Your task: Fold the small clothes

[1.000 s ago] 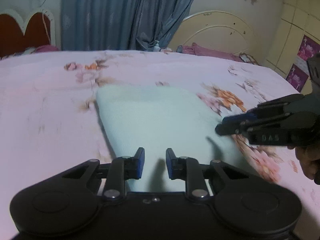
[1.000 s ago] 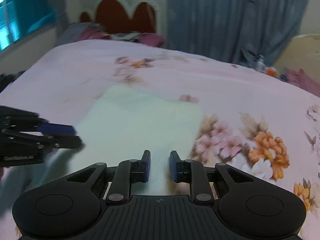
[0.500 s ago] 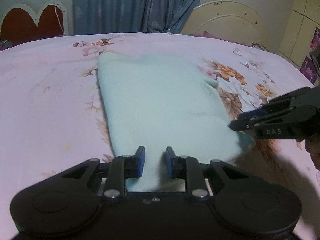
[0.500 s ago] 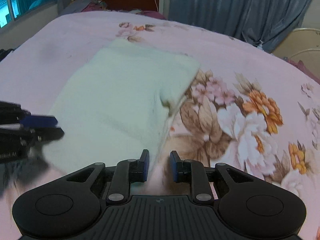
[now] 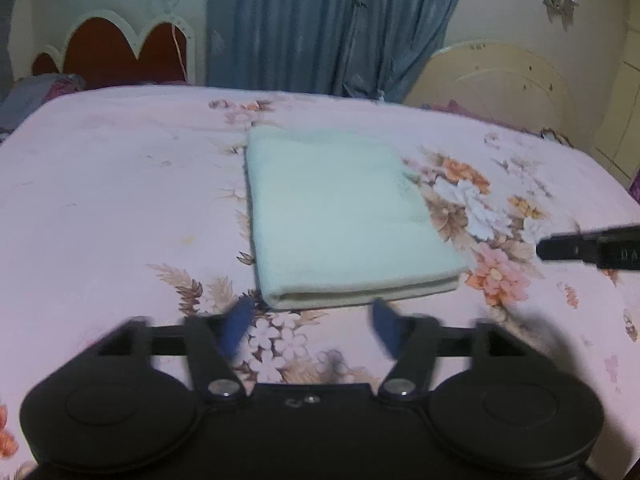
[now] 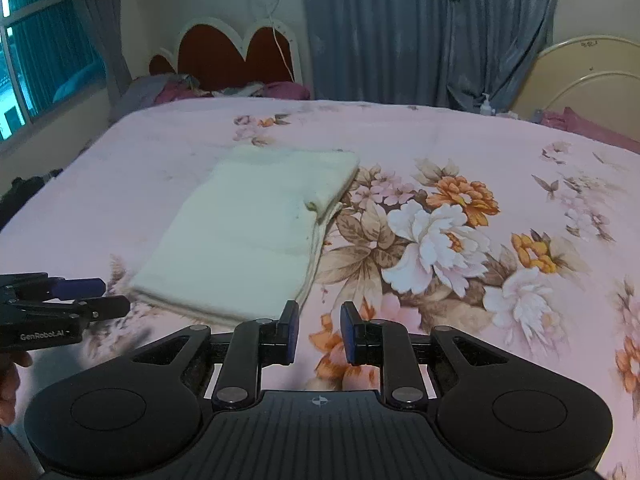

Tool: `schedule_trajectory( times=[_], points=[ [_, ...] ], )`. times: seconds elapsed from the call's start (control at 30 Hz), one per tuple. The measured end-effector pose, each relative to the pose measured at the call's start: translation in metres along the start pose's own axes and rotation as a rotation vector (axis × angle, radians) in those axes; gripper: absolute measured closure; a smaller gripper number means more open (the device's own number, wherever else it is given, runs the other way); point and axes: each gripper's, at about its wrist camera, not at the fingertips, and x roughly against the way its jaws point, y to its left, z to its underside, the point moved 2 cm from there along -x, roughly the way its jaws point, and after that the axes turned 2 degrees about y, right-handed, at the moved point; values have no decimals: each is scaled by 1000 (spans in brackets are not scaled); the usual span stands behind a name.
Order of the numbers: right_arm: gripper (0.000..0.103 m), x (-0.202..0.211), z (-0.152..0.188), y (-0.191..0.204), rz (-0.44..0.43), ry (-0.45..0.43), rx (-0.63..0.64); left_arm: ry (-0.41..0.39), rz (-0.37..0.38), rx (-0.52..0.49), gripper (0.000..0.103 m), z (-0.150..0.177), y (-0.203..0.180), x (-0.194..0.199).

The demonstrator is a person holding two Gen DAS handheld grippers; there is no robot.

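A pale green cloth (image 5: pixel 336 216) lies folded flat in layers on the pink floral bedspread (image 5: pixel 120 200); it also shows in the right wrist view (image 6: pixel 256 232). My left gripper (image 5: pixel 310 330) is open and empty, just short of the cloth's near folded edge. My right gripper (image 6: pixel 318 334) is empty, its jaws a small gap apart, over the bedspread just right of the cloth's near corner. Each gripper shows at the edge of the other's view: the right one (image 5: pixel 588 249), the left one (image 6: pixel 80 300).
A red scalloped headboard (image 6: pixel 232 60) with piled clothes (image 6: pixel 180 86) stands at the far end. Blue curtains (image 5: pixel 332 24) hang behind. A cream bed frame (image 5: pixel 504 80) stands at the far right. A window (image 6: pixel 36 60) is at the left.
Both grippers have let go of the cloth and pulled back toward me. The left jaws have opened wide. The cloth now lies folded on the bed.
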Motion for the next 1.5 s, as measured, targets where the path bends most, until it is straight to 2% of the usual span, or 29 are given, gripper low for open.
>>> schedule_trajectory(
  times=[0.03,0.07,0.1,0.13,0.23,0.4,0.6,0.8,1.03,1.5],
  points=[
    [79,4,3,2,0,0,-2,-24,-13,3,6,1,-3,8],
    [55,9,7,3,13,-5,-1,-50,-34,4,1,4,-7,16],
    [12,16,11,6,36,-30,1,-69,-50,-1,1,5,-11,24],
    [2,26,17,9,46,-75,14,-74,-52,-4,0,5,-14,30],
    [0,41,28,14,61,-74,31,-83,-66,8,0,9,-22,50],
    [0,80,44,25,92,-116,29,-110,-45,-2,0,16,-36,84],
    [0,129,57,41,67,-146,1,-145,-22,-12,0,26,-54,128],
    [0,165,75,59,118,-153,31,-175,-4,-17,1,39,-64,168],
    [0,197,100,62,149,-177,-7,-211,0,-15,0,51,-72,204],
    [0,230,105,69,180,-225,-12,-242,25,-21,1,55,-81,213]
  ],
)
